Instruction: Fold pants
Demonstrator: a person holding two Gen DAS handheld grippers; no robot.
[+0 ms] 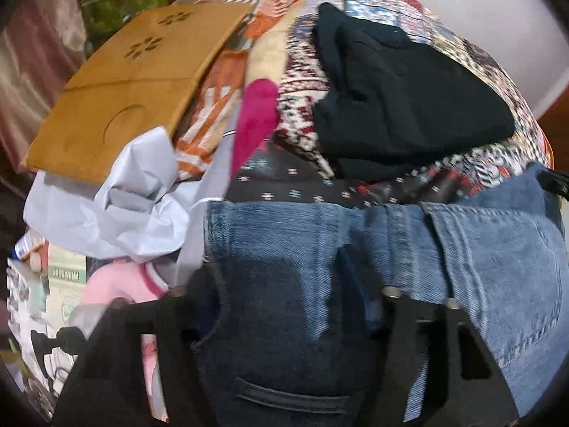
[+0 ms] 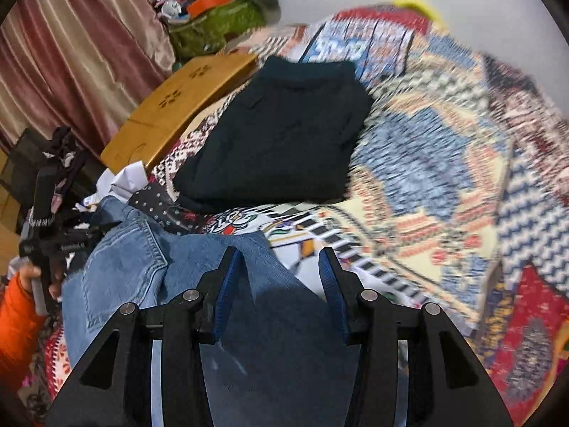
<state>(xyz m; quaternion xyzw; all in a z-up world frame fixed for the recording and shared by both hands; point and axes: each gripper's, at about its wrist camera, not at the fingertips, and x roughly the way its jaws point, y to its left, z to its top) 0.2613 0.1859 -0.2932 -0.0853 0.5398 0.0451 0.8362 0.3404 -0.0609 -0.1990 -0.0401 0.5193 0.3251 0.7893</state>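
Note:
Blue jeans (image 1: 480,249) lie crumpled on a patterned bedspread (image 1: 302,106), a back pocket facing up. In the left wrist view, my left gripper (image 1: 281,274) is pushed down into them. A thick fold of denim fills the gap between its fingers and hides the pads, so their grip cannot be judged. In the right wrist view, my right gripper (image 2: 277,267) hovers over the near end of the jeans (image 2: 135,259). Its blue pads (image 2: 227,277) stand apart with nothing pinched between them. A hand in an orange sleeve (image 2: 17,320) holds the left tool at the far left.
A folded black garment (image 2: 277,142) rests on the bedspread (image 2: 426,178) beyond the jeans. A wooden board (image 2: 185,103) leans at the bed's left side, with white crumpled wrapping (image 1: 117,206) and a pink garment (image 1: 121,281) below it. A curtain (image 2: 71,53) and a green bag (image 2: 217,25) stand behind.

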